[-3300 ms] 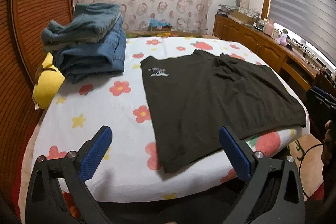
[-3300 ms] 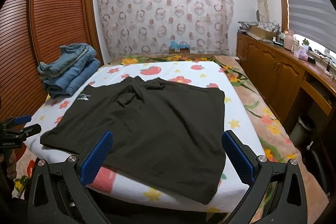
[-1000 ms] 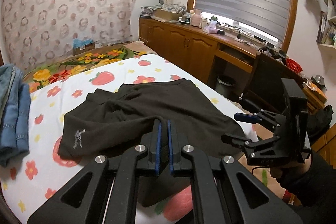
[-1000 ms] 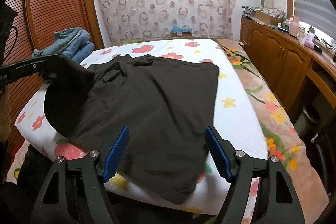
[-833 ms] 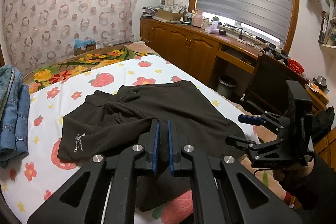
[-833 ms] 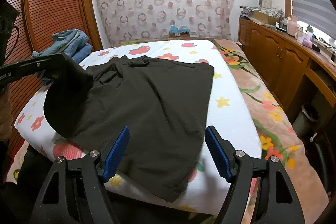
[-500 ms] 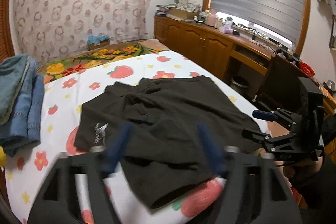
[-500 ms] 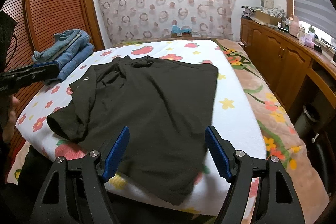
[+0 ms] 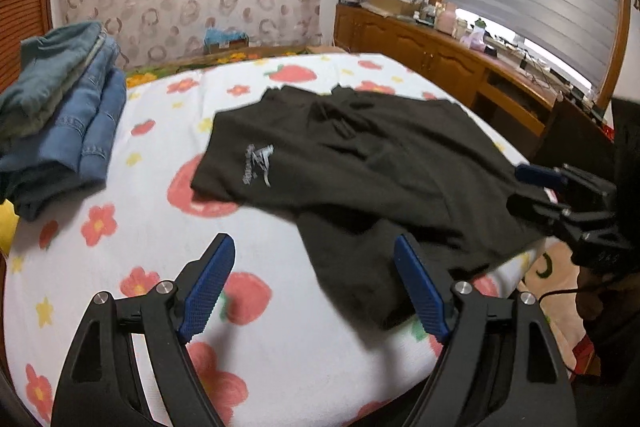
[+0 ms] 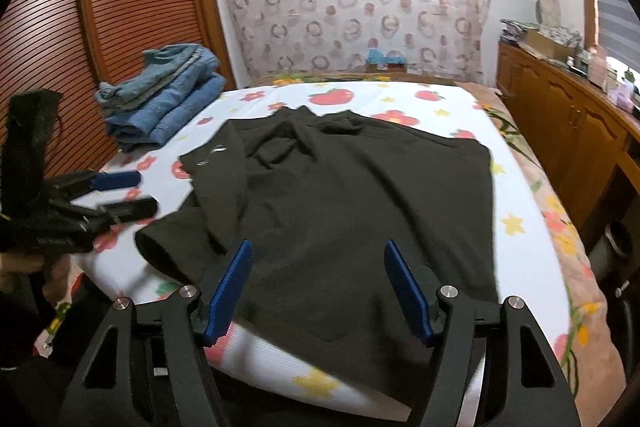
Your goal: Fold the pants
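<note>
- The bed point(image 10: 520, 251), in its white sheet with strawberries and flowers, fills both views and serves as the landmark here.
- The black pants point(image 10: 340, 211) lie spread across the middle of the bed; one edge is flipped over onto the rest, with a pale printed logo point(image 9: 258, 163) facing up, and the near hem drapes over the bed's front edge.
- A stack of folded jeans point(image 9: 60, 115) sits on the bed's far left corner, well apart from the pants, next to the slatted wooden wardrobe doors point(image 10: 100, 27).
- A wooden cabinet point(image 10: 560, 131) runs along the bed's right side, with small items on top under the blinds.
- The left gripper point(image 9: 316, 283) hovers over the bed's front edge, jaws released and wide, nothing between the blue pads; its right pad is over the draped hem, not pinching it.
- The right gripper point(image 10: 320, 287) hangs over the near part of the pants at the bed's front edge, jaws apart and just closing a little, pads clear of the cloth.
</note>
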`<action>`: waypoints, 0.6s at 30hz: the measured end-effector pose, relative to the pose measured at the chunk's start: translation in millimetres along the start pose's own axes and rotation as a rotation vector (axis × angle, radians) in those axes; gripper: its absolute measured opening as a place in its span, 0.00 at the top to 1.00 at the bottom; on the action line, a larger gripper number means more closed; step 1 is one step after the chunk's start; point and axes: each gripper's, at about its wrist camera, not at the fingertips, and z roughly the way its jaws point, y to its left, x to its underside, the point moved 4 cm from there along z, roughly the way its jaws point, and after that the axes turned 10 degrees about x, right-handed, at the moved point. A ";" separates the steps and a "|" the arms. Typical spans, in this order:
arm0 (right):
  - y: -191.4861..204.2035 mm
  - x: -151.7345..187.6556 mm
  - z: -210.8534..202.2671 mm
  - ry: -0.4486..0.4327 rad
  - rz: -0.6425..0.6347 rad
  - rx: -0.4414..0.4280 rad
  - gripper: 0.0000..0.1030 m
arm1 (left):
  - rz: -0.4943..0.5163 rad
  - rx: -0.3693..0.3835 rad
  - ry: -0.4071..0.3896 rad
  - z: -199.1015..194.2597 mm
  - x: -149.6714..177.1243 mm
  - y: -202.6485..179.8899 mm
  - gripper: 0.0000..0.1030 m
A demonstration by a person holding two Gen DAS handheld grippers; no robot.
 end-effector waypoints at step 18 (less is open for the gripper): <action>0.7 10.5 13.1 0.092 -0.069 -0.108 0.58 | 0.010 -0.018 0.045 14.4 25.2 -1.1 0.20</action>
